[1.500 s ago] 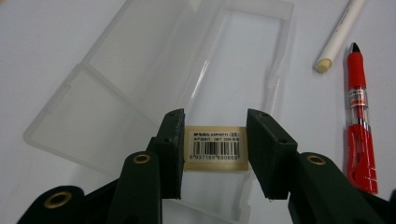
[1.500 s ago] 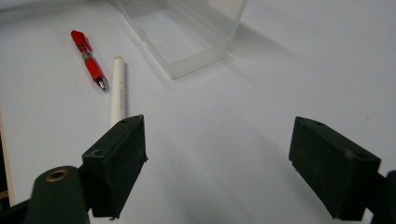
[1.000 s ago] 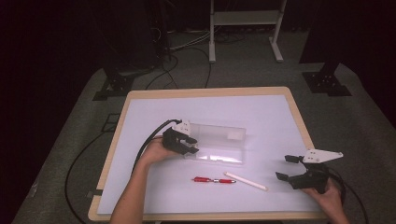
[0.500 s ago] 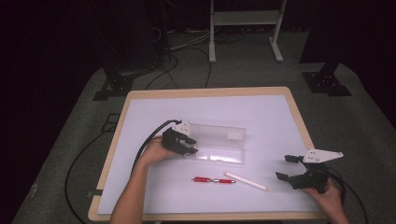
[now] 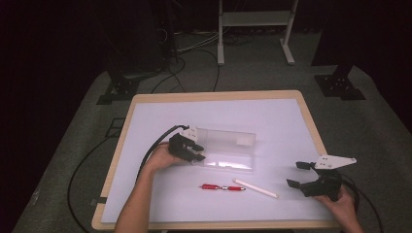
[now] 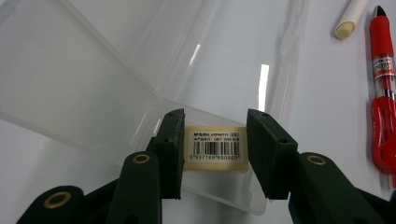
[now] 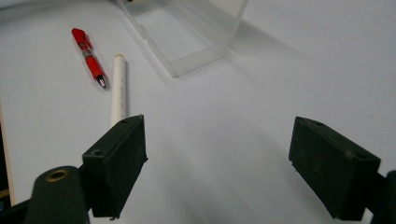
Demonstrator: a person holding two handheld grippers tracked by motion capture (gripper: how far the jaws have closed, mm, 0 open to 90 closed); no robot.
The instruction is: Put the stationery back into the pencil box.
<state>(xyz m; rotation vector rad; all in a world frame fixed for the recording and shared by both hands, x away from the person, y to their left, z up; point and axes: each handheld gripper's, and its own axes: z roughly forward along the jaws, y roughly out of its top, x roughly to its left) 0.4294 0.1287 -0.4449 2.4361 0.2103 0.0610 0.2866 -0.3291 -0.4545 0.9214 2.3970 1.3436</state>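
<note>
A clear plastic pencil box point(image 5: 228, 145) lies open at the table's middle, its lid folded back. My left gripper point(image 5: 198, 153) is shut on the box's left end. In the left gripper view point(image 6: 215, 140) its jaws clamp the end of the box point(image 6: 93, 70) on either side of a barcode label point(image 6: 215, 148). A red pen point(image 5: 222, 187) and a white pen point(image 5: 256, 188) lie in front of the box. My right gripper point(image 5: 299, 174) rests at the front right, open with nothing between its jaws point(image 7: 217, 158). Ahead of it lie the white pen point(image 7: 119, 88), the red pen point(image 7: 88, 56) and the box point(image 7: 187, 32).
The table point(image 5: 214, 95) has a white top and a wooden rim. Cables trail off its left side to the carpeted floor. A white stand point(image 5: 252, 19) and black stand feet point(image 5: 340, 85) are on the floor beyond the far edge.
</note>
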